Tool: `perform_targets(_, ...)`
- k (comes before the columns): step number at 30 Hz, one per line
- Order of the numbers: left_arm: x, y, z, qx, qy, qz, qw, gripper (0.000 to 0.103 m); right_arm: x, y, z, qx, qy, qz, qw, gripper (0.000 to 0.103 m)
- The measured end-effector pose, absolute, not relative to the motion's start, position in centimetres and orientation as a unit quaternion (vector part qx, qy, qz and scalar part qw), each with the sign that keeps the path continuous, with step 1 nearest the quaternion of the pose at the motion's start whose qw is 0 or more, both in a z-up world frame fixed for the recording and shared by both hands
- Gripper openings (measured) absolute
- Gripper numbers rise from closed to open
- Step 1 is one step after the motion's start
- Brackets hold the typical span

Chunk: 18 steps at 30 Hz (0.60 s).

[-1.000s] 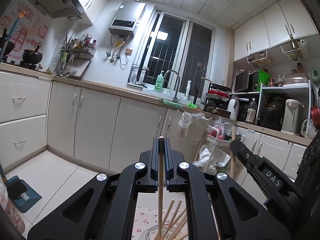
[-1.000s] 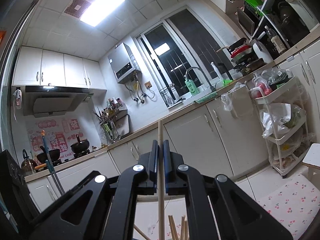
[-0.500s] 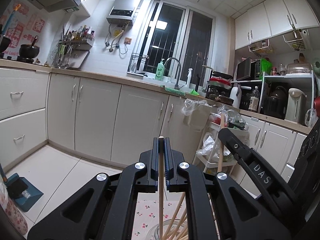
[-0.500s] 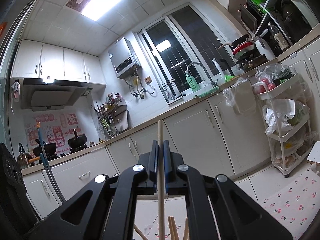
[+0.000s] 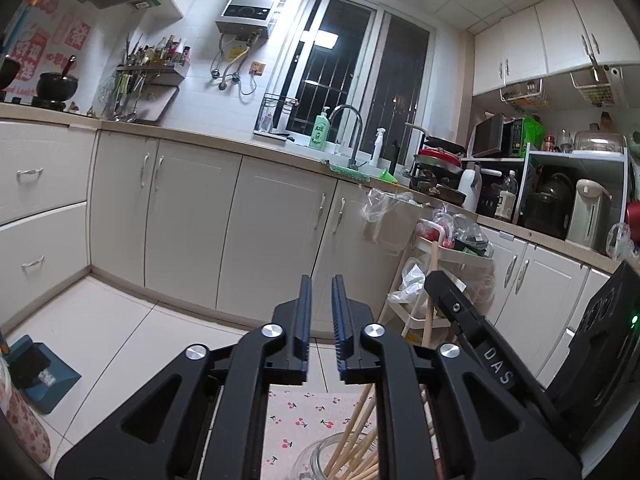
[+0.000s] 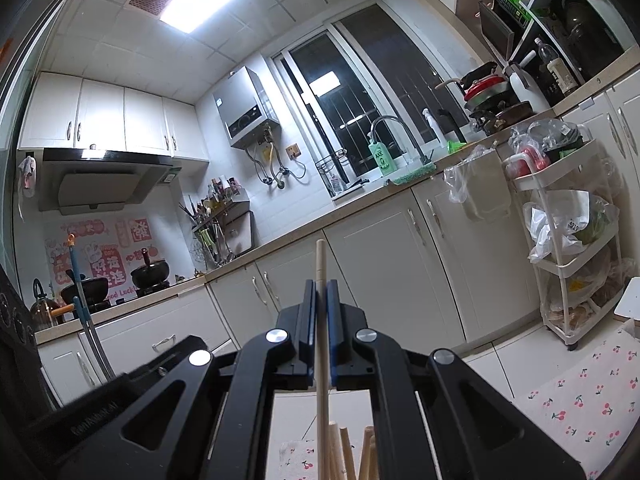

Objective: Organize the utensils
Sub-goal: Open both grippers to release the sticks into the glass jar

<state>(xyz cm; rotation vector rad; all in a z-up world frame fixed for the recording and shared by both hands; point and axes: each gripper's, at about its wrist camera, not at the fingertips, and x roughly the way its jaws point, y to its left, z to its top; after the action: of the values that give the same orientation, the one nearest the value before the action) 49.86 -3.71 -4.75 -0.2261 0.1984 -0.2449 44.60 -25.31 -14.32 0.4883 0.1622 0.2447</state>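
Far off, white kitchen cabinets [image 5: 276, 232] under a long counter. Near, bottom of left view, a cherry-print tablecloth [image 5: 296, 424] bearing a glass jar [image 5: 316, 460] of wooden chopsticks [image 5: 360, 432]. Left gripper [image 5: 319, 304] above the jar, fingers narrowly parted, gripping nothing. Right gripper [image 6: 320, 304] clamped on one upright chopstick [image 6: 321, 360], above more sticks.
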Motion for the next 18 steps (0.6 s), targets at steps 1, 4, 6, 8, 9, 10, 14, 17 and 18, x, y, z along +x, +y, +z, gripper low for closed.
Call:
perform_targets(1, 49.7, -3.5, -4.7, -0.116, 0.097, -0.12, 0.981, 0.017, 44.6, -25.2, -14.4, 0.241, 0.08, 0.12, 0.96, 0.006)
perform_targets(4, 49.4, -2.4, -4.5, -0.136, 0.094, -0.112, 0.98, 0.027, 44.6, -25.2, -14.4, 0.239, 0.079, 0.12, 0.96, 0.006)
perform_targets(6, 49.3, -1.8, -4.4, -0.146, 0.093, -0.108, 0.979, 0.03, 44.7, -25.1, -14.6, 0.237, 0.081, 0.121, 0.961, 0.006)
perform_targets(8, 49.2, -1.2, -4.5, -0.15, 0.092, -0.105, 0.979, 0.032, 44.7, -24.8, -15.0, 0.233, 0.085, 0.121, 0.961, 0.006)
perform_targets(9, 49.1, -1.1, -4.4, -0.151, 0.092, -0.104, 0.979, 0.032, 44.7, -24.7, -15.3, 0.231, 0.088, 0.121, 0.962, 0.006)
perform_targets(10, 49.1, -1.0, -4.4, -0.152, 0.093, -0.103, 0.979, 0.033, 44.7, -24.5, -15.5, 0.229, 0.09, 0.12, 0.962, 0.006)
perform_targets(14, 49.0, -0.5, -4.6, -0.158, 0.096, -0.102, 0.978, 0.035, 44.4, -24.0, -16.2, 0.218, 0.095, 0.123, 0.963, 0.007)
perform_targets(17, 48.9, -0.3, -4.6, -0.16, 0.096, -0.1, 0.977, 0.037, 43.9, -23.7, -16.5, 0.206, 0.097, 0.129, 0.965, 0.007)
perform_targets(18, 48.8, -0.2, -4.7, -0.161, 0.097, -0.099, 0.977, 0.037, 43.7, -23.7, -16.4, 0.202, 0.097, 0.13, 0.966, 0.007)
